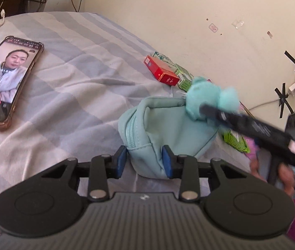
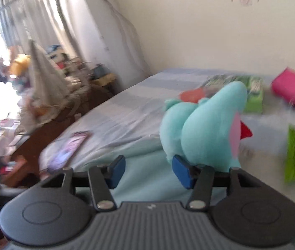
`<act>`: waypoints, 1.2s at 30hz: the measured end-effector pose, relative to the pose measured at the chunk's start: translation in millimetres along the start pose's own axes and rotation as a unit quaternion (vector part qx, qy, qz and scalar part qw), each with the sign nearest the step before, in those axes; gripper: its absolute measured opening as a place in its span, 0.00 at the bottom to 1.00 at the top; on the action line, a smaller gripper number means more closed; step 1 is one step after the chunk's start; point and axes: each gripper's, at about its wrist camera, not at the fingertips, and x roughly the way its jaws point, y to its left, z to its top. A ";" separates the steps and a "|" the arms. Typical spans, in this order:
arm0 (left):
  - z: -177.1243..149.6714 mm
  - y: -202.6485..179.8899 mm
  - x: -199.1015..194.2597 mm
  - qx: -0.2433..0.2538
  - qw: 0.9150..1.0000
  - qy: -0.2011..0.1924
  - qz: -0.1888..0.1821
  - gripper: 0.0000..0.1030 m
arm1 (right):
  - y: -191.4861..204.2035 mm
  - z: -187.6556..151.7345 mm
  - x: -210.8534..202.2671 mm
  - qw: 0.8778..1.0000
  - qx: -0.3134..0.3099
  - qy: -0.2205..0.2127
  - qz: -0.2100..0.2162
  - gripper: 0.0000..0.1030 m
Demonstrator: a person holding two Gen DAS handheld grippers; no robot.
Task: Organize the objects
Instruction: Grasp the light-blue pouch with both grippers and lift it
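Observation:
A pale teal zip pouch [image 1: 164, 129] lies on the striped bedsheet [image 1: 74, 73]. My left gripper [image 1: 144, 162] is shut on its near end, one blue pad on each side. A teal plush toy [image 1: 208, 99] sits at the pouch's far end. The right gripper's black finger [image 1: 230, 118] reaches across the toy. In the right wrist view the plush toy [image 2: 205, 125] rests against the right blue pad [image 2: 181, 169]; the right gripper [image 2: 149, 170] stands open with nothing between the pads.
A phone [image 1: 5, 79] with a lit screen lies on the left of the bed. A red box [image 1: 161, 71] and green boxes [image 1: 184, 79] lie by the wall. Green packets [image 1: 236, 140] lie right of the pouch. A pink box [image 2: 291, 89] is by the wall.

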 end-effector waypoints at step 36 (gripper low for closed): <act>-25.7 -110.0 49.8 0.207 0.971 0.085 -0.090 0.41 | -80.4 -138.5 -195.9 0.979 0.151 -0.029 -0.136 0.36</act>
